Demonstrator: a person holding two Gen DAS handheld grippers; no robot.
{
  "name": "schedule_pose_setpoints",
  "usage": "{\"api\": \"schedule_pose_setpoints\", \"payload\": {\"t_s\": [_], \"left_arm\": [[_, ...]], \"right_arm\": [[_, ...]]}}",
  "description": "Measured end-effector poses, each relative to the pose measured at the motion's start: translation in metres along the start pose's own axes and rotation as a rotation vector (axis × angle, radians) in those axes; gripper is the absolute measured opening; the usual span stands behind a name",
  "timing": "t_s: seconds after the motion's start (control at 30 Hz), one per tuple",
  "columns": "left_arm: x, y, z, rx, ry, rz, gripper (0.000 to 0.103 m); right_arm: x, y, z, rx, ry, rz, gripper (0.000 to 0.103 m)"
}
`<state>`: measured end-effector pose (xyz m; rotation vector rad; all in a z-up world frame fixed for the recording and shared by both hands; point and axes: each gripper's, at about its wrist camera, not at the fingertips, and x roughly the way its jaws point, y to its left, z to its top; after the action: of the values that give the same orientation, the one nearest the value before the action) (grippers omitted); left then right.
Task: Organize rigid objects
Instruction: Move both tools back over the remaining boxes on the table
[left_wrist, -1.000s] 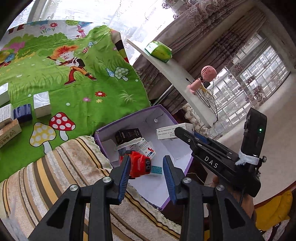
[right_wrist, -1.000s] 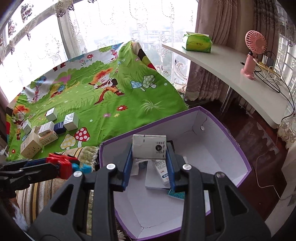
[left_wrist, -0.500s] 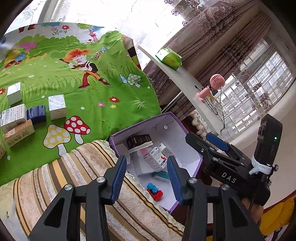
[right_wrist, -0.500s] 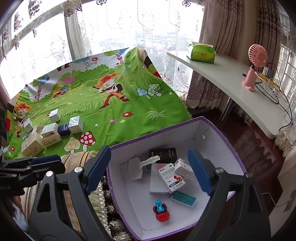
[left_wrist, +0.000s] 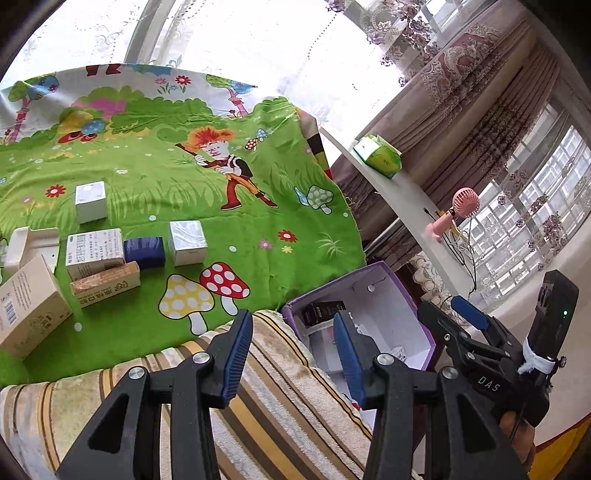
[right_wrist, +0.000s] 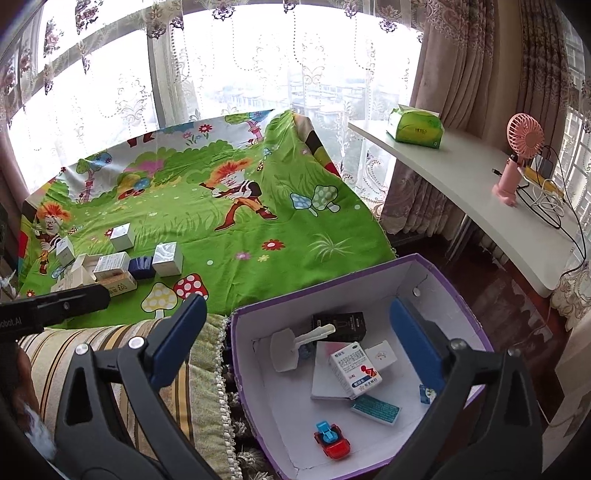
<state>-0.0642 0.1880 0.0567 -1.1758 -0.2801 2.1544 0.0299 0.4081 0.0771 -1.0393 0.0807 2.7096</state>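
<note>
One toy car (right_wrist: 331, 440) in one purple box (right_wrist: 458, 291).

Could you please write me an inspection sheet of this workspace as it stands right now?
Surface: green cartoon cloth over a raised surface; striped towel along its near edge.
Job's things: purple box holds a red toy car, a medicine carton, a black box and a white spatula-like piece. Small cartons wait in a cluster on the cloth.
Clutter: nothing seen.
Grippers: left hand-held gripper open, empty, over the towel; right hand-held gripper above the box, jaws opening, nothing between them.
Cables: black and white leads on the shelf.
Surroundings: white shelf with green tissue pack and pink fan; curtained windows.
</note>
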Motion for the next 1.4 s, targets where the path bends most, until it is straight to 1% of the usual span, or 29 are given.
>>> {"api": "schedule_pose_setpoints", "payload": {"t_s": [0.1,0.23,0.33,0.6,1.1,1.27,1.4], "left_arm": [[-0.01,0.017,0.007,-0.023,-0.031,0.049,0.049],[-0.023,0.039,0.015,-0.042,-0.067,0.109,0.049],[-0.031,0.054,0.021,-0.055,-0.084,0.135,0.049],[-0.05,0.097,0.036,-0.094,-0.121,0.208,0.05],[-0.069,0.182,0.06,-0.191,-0.15,0.322,0.05],[-0.071,0.205,0.067,-0.218,-0.147,0.36,0.05],[-0.071,0.222,0.075,-0.234,-0.145,0.406,0.05]], "right_arm": [[0.007,0.007,-0.002,-0.018,0.028,-0.008,0.1],[0.016,0.014,-0.003,-0.007,0.071,0.063,0.1],[0.021,0.022,-0.002,-0.006,0.092,0.127,0.1],[0.038,0.062,0.009,-0.057,0.109,0.186,0.1],[0.093,0.137,0.03,-0.161,0.154,0.24,0.1],[0.109,0.155,0.036,-0.18,0.168,0.258,0.1],[0.123,0.164,0.041,-0.191,0.18,0.256,0.1]]}}
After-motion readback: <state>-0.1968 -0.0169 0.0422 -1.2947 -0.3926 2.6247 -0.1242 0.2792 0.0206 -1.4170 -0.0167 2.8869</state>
